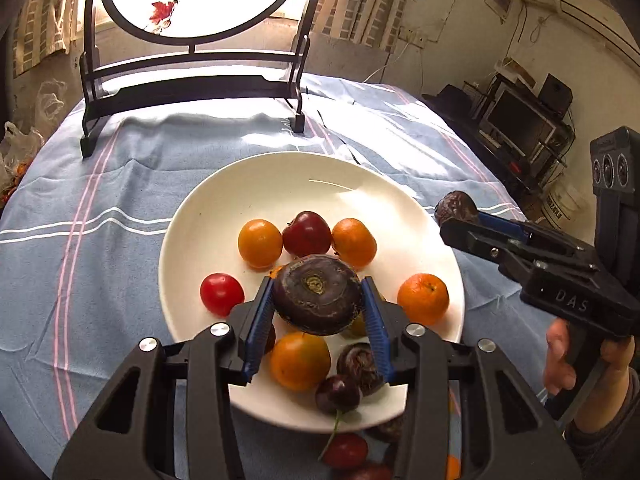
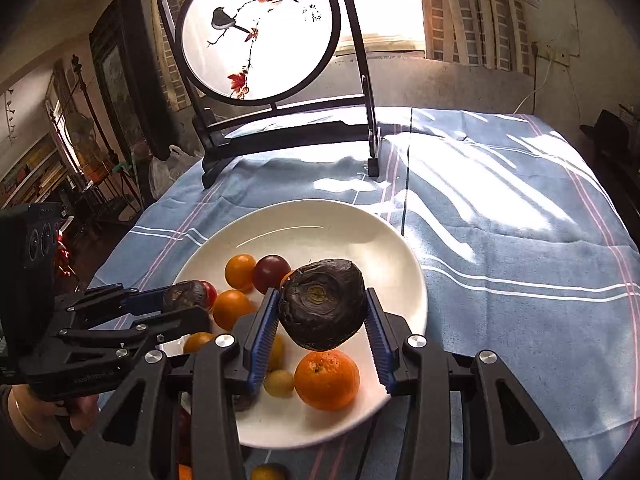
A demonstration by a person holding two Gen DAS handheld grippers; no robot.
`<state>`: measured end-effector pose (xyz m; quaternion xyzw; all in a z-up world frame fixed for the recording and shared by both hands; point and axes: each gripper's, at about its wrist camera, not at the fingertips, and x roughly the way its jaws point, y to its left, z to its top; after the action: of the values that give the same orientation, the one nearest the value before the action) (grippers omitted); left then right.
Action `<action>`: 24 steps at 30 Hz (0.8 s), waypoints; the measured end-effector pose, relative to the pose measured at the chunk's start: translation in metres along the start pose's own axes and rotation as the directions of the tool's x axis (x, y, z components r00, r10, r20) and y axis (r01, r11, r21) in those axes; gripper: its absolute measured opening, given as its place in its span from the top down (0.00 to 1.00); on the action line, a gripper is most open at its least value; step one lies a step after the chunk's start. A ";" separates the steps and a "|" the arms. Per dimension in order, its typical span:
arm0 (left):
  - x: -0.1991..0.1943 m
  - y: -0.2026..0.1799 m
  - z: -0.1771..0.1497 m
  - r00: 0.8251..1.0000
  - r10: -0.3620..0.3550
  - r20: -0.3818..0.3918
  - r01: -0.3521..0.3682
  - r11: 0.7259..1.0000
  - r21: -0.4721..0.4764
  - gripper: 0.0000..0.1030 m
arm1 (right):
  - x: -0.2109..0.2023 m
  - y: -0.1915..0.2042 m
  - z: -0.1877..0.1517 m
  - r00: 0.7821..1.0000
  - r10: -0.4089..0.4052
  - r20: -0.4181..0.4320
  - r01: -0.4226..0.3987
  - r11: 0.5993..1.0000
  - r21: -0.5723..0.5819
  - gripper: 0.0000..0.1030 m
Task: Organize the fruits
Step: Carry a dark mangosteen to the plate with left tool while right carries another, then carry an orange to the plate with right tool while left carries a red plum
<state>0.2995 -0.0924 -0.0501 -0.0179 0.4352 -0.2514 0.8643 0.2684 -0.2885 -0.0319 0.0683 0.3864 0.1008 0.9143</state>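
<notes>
A white plate [image 1: 248,184] on the blue striped cloth holds several fruits: oranges [image 1: 423,299], a red tomato [image 1: 221,294], a dark red plum [image 1: 306,233] and dark purple fruits [image 1: 359,363]. My left gripper [image 1: 318,300] is shut on a dark purple fruit [image 1: 318,294] held above the plate's near half. My right gripper [image 2: 323,310] is shut on another dark purple fruit [image 2: 323,306] above the plate [image 2: 320,220]. In the left wrist view the right gripper [image 1: 460,216] shows at the plate's right edge with its fruit [image 1: 455,206].
A black-framed round screen [image 1: 192,80] stands at the back of the table. More fruits [image 1: 345,450] lie on the cloth near the plate's front edge. Blue cloth [image 2: 520,260] spreads right of the plate. Shelves and electronics [image 1: 520,120] stand beyond the table.
</notes>
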 end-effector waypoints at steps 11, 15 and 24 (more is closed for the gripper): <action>-0.052 0.004 -0.028 0.996 0.005 0.090 -0.006 1.000 0.011 0.41 | -0.039 0.013 -0.038 0.999 0.027 0.040 -0.025 0.998 -0.049 0.42; -0.081 0.004 -0.070 0.992 0.034 0.121 -0.040 0.998 0.048 0.30 | -0.067 0.037 -0.086 0.996 0.091 0.005 -0.090 0.988 -0.127 0.40; -0.089 0.015 -0.142 0.994 0.095 0.048 -0.097 0.994 0.050 0.24 | -0.071 0.095 -0.143 0.989 0.138 -0.052 -0.147 0.952 -0.270 0.38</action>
<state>0.1534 -0.0128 -0.0759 0.0201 0.4092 -0.2204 0.8852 0.1051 -0.2064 -0.0624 -0.0322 0.3777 0.2201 0.8988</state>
